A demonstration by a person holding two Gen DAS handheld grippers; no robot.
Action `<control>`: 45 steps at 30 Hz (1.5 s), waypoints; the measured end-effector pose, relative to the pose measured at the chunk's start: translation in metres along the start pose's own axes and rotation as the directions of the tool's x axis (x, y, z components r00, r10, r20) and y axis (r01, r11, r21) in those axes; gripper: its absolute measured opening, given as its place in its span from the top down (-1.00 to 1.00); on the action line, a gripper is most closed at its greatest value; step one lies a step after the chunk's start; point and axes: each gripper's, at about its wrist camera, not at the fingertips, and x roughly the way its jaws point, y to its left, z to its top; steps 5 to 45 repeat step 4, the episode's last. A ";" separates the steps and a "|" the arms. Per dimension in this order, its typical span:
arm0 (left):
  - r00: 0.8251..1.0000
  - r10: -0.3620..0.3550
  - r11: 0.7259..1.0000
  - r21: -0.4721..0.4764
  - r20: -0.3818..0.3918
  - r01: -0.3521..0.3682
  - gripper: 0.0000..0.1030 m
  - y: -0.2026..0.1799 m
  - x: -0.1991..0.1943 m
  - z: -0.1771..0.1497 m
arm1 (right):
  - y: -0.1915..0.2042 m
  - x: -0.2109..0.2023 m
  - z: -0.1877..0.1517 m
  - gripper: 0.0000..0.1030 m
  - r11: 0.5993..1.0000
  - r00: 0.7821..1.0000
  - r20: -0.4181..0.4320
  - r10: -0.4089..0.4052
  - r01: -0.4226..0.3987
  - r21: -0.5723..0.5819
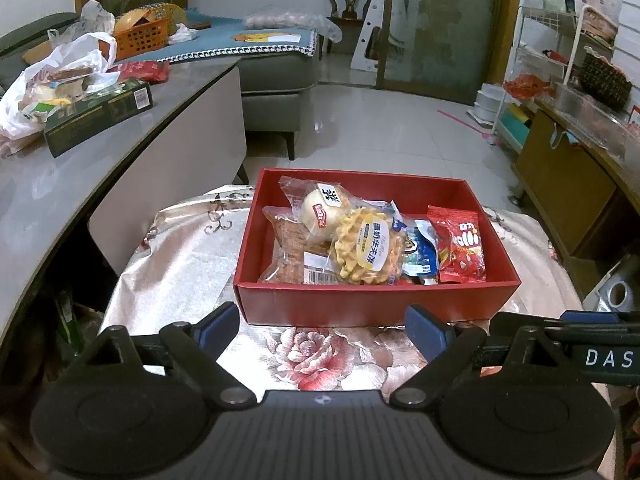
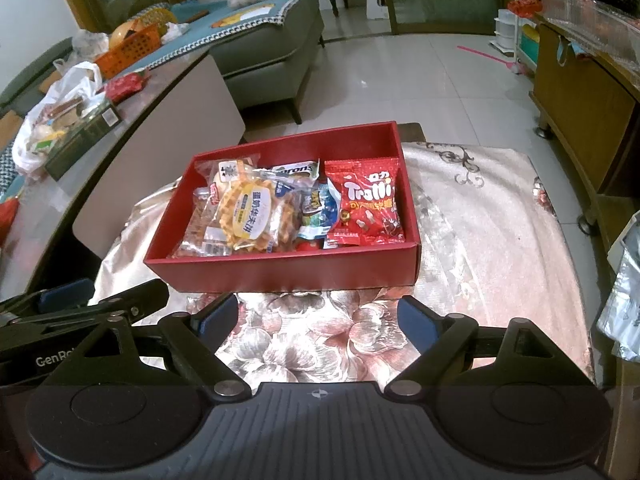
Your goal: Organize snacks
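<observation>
Both the left gripper (image 1: 324, 330) and right gripper (image 2: 319, 322) hover with jaws wide and empty. The snacks (image 1: 368, 246) already lie in the red box (image 1: 360, 304) at twelve o'clock on the tabletop (image 2: 480, 240). Sorting looks nearly finished; next probably calls for tidying packets.

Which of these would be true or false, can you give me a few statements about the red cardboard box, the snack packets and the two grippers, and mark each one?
1. The left gripper and right gripper are both open and hold nothing. True.
2. The red cardboard box is empty. False: it holds several snack packets.
3. The red Trolli gummy packet lies at the right end of the box. True.
4. The round yellow waffle packet lies on the floral tablecloth outside the box. False: it lies inside the box, on top of other packets.
5. The dark green carton sits inside the box. False: it sits on the grey counter to the left.
</observation>
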 end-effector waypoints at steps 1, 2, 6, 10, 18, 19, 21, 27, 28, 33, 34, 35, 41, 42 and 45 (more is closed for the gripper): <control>1.000 0.000 1.000 0.001 0.004 0.000 -0.64 0.000 0.000 0.000 | 0.000 0.000 0.000 -0.76 1.000 1.000 0.000 0.000 0.000 0.000; 1.000 0.001 1.000 0.003 0.007 -0.001 -0.64 0.000 -0.001 0.000 | 0.000 0.000 0.000 -0.77 1.000 1.000 0.001 0.000 0.000 0.000; 1.000 0.001 1.000 0.002 0.008 -0.001 -0.65 -0.001 -0.002 0.000 | 0.000 0.000 -0.001 -0.79 1.000 1.000 0.003 -0.001 0.001 0.000; 1.000 0.001 1.000 0.002 0.008 -0.001 -0.65 -0.001 -0.002 0.000 | 0.000 0.000 -0.001 -0.79 1.000 1.000 0.003 -0.001 0.001 0.000; 1.000 0.001 1.000 0.002 0.008 -0.001 -0.65 -0.001 -0.002 0.000 | 0.000 0.000 -0.001 -0.79 1.000 1.000 0.003 -0.001 0.001 0.000; 1.000 0.001 1.000 0.002 0.008 -0.001 -0.65 -0.001 -0.002 0.000 | 0.000 0.000 -0.001 -0.79 1.000 1.000 0.003 -0.001 0.001 0.000; 1.000 0.001 1.000 0.002 0.008 -0.001 -0.65 -0.001 -0.002 0.000 | 0.000 0.000 -0.001 -0.79 1.000 1.000 0.003 -0.001 0.001 0.000; 1.000 0.001 1.000 0.002 0.008 -0.001 -0.65 -0.001 -0.002 0.000 | 0.000 0.000 -0.001 -0.79 1.000 1.000 0.003 -0.001 0.001 0.000; 1.000 0.001 1.000 0.002 0.008 -0.001 -0.65 -0.001 -0.002 0.000 | 0.000 0.000 -0.001 -0.79 1.000 1.000 0.003 -0.001 0.001 0.000; 1.000 0.001 1.000 0.002 0.008 -0.001 -0.65 -0.001 -0.002 0.000 | 0.000 0.000 -0.001 -0.79 1.000 1.000 0.003 -0.001 0.001 0.000; 1.000 0.001 1.000 0.002 0.008 -0.001 -0.65 -0.001 -0.002 0.000 | 0.000 0.000 -0.001 -0.79 1.000 1.000 0.003 -0.001 0.001 0.000; 1.000 0.001 1.000 0.002 0.008 -0.001 -0.65 -0.001 -0.002 0.000 | 0.000 0.000 -0.001 -0.79 1.000 1.000 0.003 -0.001 0.001 0.000; 1.000 0.001 1.000 0.002 0.008 -0.001 -0.65 -0.001 -0.002 0.000 | 0.000 0.000 -0.001 -0.79 1.000 1.000 0.003 -0.001 0.001 0.000; 1.000 0.001 1.000 0.002 0.008 -0.001 -0.65 -0.001 -0.002 0.000 | 0.000 0.000 -0.001 -0.79 1.000 1.000 0.003 -0.001 0.001 0.000; 1.000 0.001 1.000 0.002 0.008 -0.001 -0.65 -0.001 -0.002 0.000 | 0.000 0.000 -0.001 -0.79 1.000 1.000 0.003 -0.001 0.001 0.000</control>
